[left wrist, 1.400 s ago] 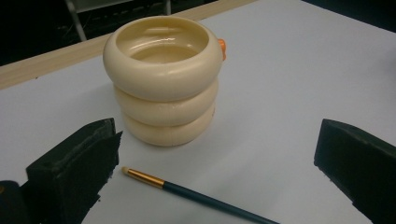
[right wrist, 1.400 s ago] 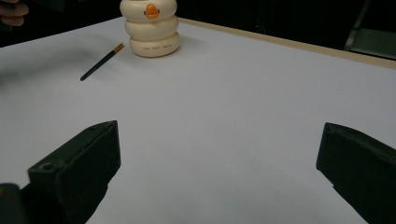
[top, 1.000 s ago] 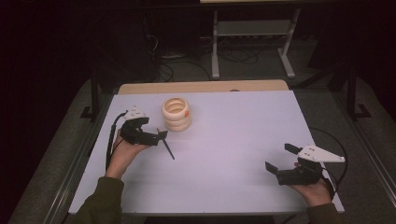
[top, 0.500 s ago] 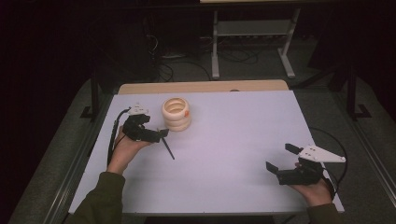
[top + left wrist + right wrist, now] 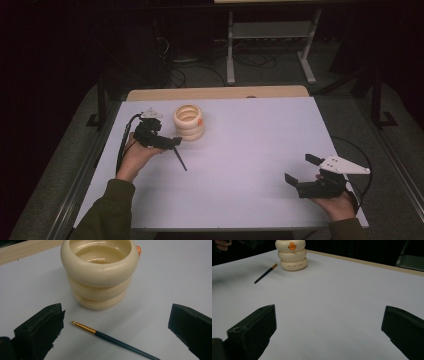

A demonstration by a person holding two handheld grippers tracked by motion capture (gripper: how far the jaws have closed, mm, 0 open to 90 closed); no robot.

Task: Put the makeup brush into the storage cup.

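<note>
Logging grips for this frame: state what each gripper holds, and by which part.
Nothing is held. The left gripper is open above the brush, which lies on the table; the right gripper is open too.

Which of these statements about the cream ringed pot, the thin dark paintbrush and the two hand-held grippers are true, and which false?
1. The thin dark paintbrush with a gold ferrule lies flat on the white table. True.
2. The paintbrush stands inside the cream ringed plastic pot. False: it lies on the table beside the pot.
3. The left gripper is open. True.
4. The right gripper grips the pot. False: it is open, far from the pot.
5. The pot bears an orange mark. True.
</note>
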